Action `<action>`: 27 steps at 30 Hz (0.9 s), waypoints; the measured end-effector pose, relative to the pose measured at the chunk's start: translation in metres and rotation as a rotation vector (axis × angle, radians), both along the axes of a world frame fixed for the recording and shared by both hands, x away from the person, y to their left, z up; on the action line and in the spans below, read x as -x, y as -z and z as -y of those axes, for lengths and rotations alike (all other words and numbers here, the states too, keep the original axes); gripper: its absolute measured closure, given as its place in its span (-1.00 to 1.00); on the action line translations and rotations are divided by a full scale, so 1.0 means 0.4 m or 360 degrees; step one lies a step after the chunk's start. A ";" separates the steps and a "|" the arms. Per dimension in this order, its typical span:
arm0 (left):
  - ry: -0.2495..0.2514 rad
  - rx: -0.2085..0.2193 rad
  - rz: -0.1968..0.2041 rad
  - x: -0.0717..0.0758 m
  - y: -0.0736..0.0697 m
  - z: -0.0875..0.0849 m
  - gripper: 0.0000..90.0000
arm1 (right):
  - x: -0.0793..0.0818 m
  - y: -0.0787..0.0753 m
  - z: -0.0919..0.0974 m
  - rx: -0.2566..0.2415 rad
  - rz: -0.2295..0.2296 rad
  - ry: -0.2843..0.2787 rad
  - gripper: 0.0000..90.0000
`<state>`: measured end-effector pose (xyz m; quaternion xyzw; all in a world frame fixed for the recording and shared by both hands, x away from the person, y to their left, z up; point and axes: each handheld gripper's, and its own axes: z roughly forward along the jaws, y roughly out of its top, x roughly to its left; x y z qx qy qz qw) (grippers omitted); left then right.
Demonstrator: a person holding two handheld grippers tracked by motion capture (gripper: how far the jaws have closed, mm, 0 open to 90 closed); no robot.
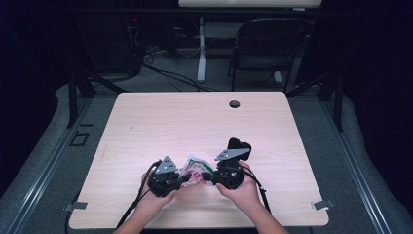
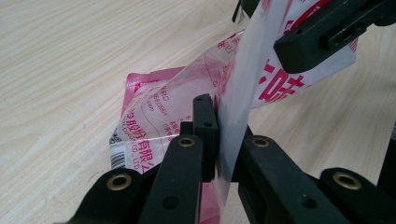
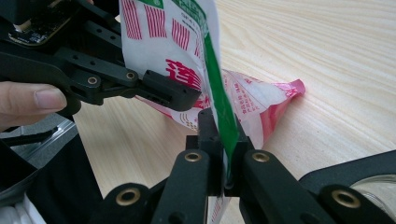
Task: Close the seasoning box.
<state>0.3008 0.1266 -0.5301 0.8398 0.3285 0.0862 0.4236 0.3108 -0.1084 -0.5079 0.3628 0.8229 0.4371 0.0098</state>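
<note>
Near the front edge of the pale wooden counter (image 1: 146, 122), both tongs, left (image 1: 184, 179) and right (image 1: 206, 176), are clamping the red-and-white printed plastic pouch (image 1: 194, 171), best pulled apart evenly, so the film tears cleanly.

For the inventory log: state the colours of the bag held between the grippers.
The bag is white with red print and a green edge, clearest in the right gripper view.

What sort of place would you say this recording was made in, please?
Probably a lab or recording studio: a bare wooden table with a cable hole, black curtains around it, a folding chair and loose cables on the carpet behind.
</note>
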 end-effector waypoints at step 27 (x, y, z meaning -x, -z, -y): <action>-0.0092 -0.0011 0.0036 0.012 0.023 -0.051 0.24 | -0.010 -0.005 -0.005 -0.0041 0.0086 -0.0052 1.00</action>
